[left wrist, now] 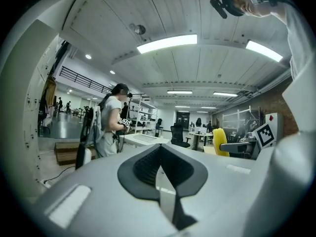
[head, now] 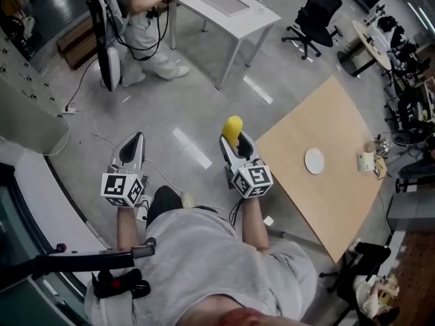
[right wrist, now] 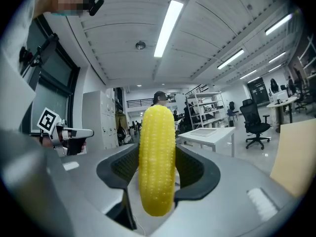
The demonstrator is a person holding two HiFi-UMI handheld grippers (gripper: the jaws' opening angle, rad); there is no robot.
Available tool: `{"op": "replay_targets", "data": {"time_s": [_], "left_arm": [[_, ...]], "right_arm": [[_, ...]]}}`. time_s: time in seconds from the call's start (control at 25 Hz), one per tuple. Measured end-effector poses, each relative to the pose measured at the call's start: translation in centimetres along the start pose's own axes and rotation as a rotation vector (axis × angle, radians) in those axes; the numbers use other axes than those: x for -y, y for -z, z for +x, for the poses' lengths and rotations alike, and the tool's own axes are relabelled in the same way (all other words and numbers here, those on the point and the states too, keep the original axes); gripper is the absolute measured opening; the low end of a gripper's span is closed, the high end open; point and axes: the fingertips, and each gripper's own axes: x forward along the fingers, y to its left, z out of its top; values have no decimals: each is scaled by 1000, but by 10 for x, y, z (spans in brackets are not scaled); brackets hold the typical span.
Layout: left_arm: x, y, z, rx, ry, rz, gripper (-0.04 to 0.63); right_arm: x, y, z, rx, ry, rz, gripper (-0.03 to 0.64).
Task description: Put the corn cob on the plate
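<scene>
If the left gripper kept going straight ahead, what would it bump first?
Nothing close. Farther on, the left gripper would probably meet the white table, right beside the standing person. Depth is unclear.

Light wooden table [head: 319, 161], square top, standing on a grey glossy floor [head: 204, 107]. On the top: one white plate [head: 315, 160], lying flat toward the middle. Near the edge furthest from the person is a pale container [head: 366, 161], with a few small items just beside it (too small to tell apart). Plate and container are well apart. A second table, white [head: 231, 9], stands further off on the same floor, and a flat grey rectangle [head: 223, 2] lies on its top. Directly on the floor: a black office chair [head: 314, 15] near the white table, and a power strip [head: 68, 109] at left with a thin cable [head: 92, 136] trailing from it.
</scene>
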Motion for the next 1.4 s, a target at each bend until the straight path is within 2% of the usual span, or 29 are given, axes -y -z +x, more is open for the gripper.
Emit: {"op": "replay_targets", "data": {"time_s": [0.24,0.68,0.96,1.4], "left_arm": [[25,9,56,-14,111,-13,20],[71,-9,216,-51,430,17,20],[141,-18,345,-103,681,51,20],[229,-4,415,-136,994,66,20]], "right_arm": [[41,-8,-10,-2,97,-8,233],[138,-26,-14,64,412,19,233],[229,-32,-25,72,667,88,233],[262,-32,-82,127,980,122,233]]}}
